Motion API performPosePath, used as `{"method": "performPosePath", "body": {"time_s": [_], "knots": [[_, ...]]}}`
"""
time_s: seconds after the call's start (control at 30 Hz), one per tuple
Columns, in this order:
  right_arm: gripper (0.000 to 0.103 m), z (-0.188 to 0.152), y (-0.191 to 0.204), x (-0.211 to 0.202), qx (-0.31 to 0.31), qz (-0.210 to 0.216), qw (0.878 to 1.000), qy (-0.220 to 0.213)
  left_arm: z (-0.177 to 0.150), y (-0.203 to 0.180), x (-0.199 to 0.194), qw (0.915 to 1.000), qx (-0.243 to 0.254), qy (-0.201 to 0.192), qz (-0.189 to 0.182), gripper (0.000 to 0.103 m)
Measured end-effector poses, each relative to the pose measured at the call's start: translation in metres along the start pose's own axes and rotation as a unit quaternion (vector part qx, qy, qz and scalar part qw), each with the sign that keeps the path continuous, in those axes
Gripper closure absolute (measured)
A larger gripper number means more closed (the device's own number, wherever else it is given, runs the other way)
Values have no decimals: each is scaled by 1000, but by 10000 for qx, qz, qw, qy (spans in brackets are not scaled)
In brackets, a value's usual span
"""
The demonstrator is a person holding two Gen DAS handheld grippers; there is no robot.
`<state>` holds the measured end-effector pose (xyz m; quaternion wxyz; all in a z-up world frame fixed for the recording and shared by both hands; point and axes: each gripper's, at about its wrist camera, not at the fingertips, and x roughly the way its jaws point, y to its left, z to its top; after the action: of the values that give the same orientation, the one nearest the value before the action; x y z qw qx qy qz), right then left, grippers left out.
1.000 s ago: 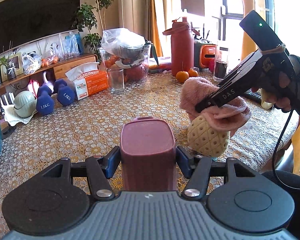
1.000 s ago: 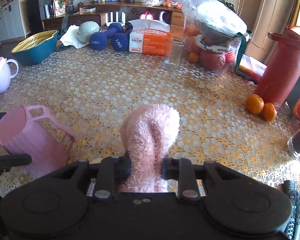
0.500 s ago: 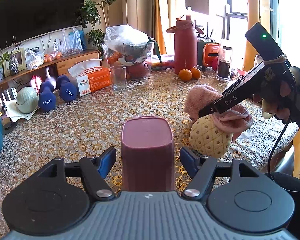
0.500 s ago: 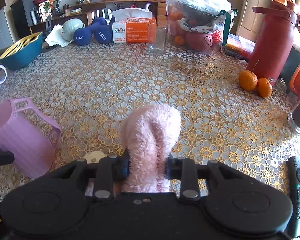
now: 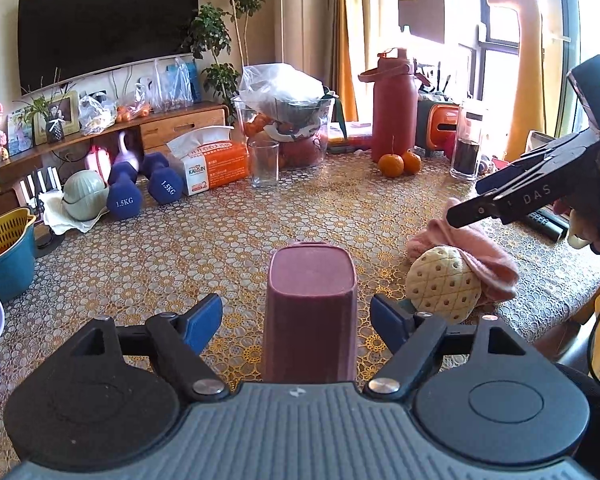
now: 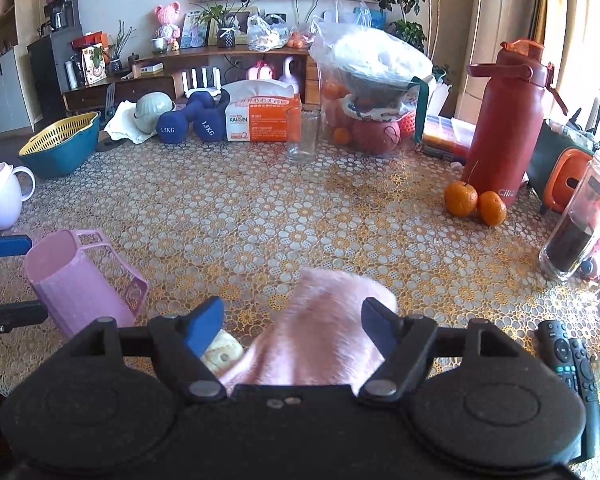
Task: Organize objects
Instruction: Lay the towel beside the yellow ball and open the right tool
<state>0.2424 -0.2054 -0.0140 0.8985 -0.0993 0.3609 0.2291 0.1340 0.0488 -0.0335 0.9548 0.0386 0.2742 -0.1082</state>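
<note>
my left gripper [image 5: 296, 322] is opening its jaws; the blue pads stand clear of the pink plastic cup [image 5: 310, 312] on either side, so it sits between them ungripped, a squarish ribbed cup with an openwork handle, upright on the table [image 5: 220, 248]. my right gripper [image 6: 292, 326] is opening too, its pads apart from the fluffy pink cloth [image 6: 328, 332] that lies slumped between them. that cloth is draped over a pale yellow pineapple-shaped toy [image 5: 444, 284], quilted in a diamond pattern, just right of the cup.

the table wears a lacy gold-and-white floral cover under a glossy sheet. on it i count two navy dumbbells [image 6: 188, 122] with a matte coating, two round oranges [image 6: 474, 202] touching each other beside a tall red bottle [image 6: 504, 128], one clear empty glass [image 6: 302, 136], one orange tissue box [image 6: 262, 118] with a tissue standing out, and two black remotes [image 6: 568, 360] side by side.

a clear tub [image 6: 370, 120] holds reddish fruit, with a bowl wrapped in thin plastic on top. a teal basin [image 6: 62, 144] carries a yellow slotted strainer inside it. a clear jar [image 6: 580, 224] at the right is dark in its lower part.
</note>
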Motion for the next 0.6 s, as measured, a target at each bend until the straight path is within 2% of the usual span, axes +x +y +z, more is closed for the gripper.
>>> {"method": "performPosePath", "body": {"time_s": [0.13,0.27,0.37,0.6], "knots": [[19,-8,6,-12,-122,-100,9998,-130,-2,2,-9,9998,-183,38,98,20],[19,-20,12,-33,108,136,9993,-338,-4,-2,-20,9994,-307,7,181,11],[18,-33,22,-50,184,163,9984,-513,-6,-10,-29,9993,-336,-22,177,5],[15,-63,47,-82,286,138,9960,-829,-11,-30,-45,9988,-430,-73,209,0]]}}
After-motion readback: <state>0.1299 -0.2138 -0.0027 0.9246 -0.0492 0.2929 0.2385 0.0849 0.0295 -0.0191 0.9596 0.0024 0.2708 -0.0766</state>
